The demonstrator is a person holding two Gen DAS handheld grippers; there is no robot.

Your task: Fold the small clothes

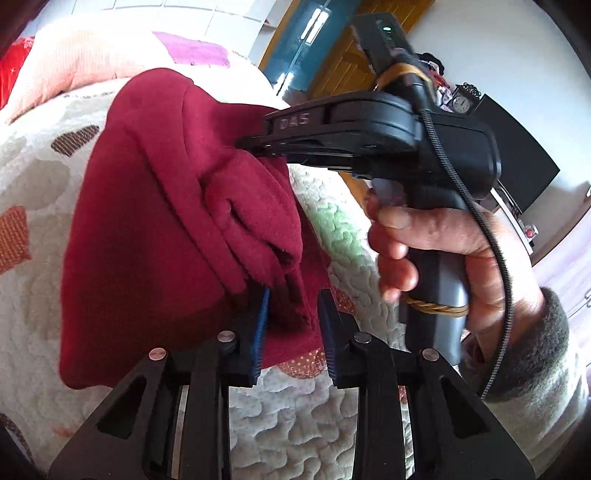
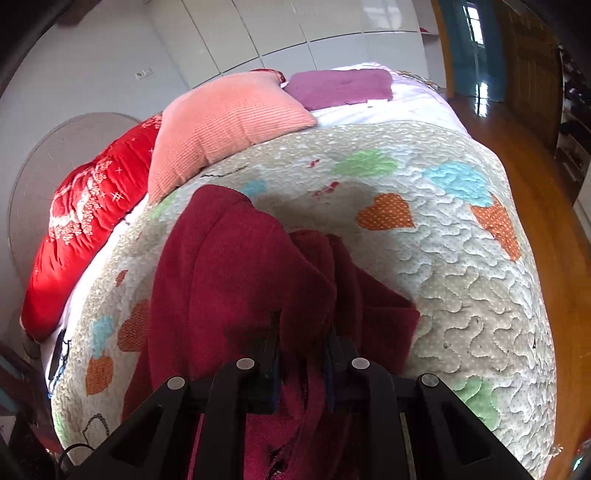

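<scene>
A dark red fleece garment (image 1: 147,221) hangs bunched above the quilted bed (image 1: 40,173). My left gripper (image 1: 294,332) has a fold of it between its blue pads (image 1: 260,332), which are closed in on the cloth. In the left wrist view, a hand (image 1: 443,243) holds my right gripper (image 1: 255,146), clamped on another bunch of the garment higher up. In the right wrist view, the garment (image 2: 229,277) drapes down from my right gripper (image 2: 301,354) onto the quilt (image 2: 443,258). Cloth fills the narrow gap between its fingers and hides the pads.
A pink pillow (image 2: 221,122), a red pillow (image 2: 85,221) and a purple cloth (image 2: 340,86) lie at the head of the bed. Wooden floor (image 2: 554,240) runs along the bed's right edge. White wardrobe doors (image 2: 295,29) stand behind.
</scene>
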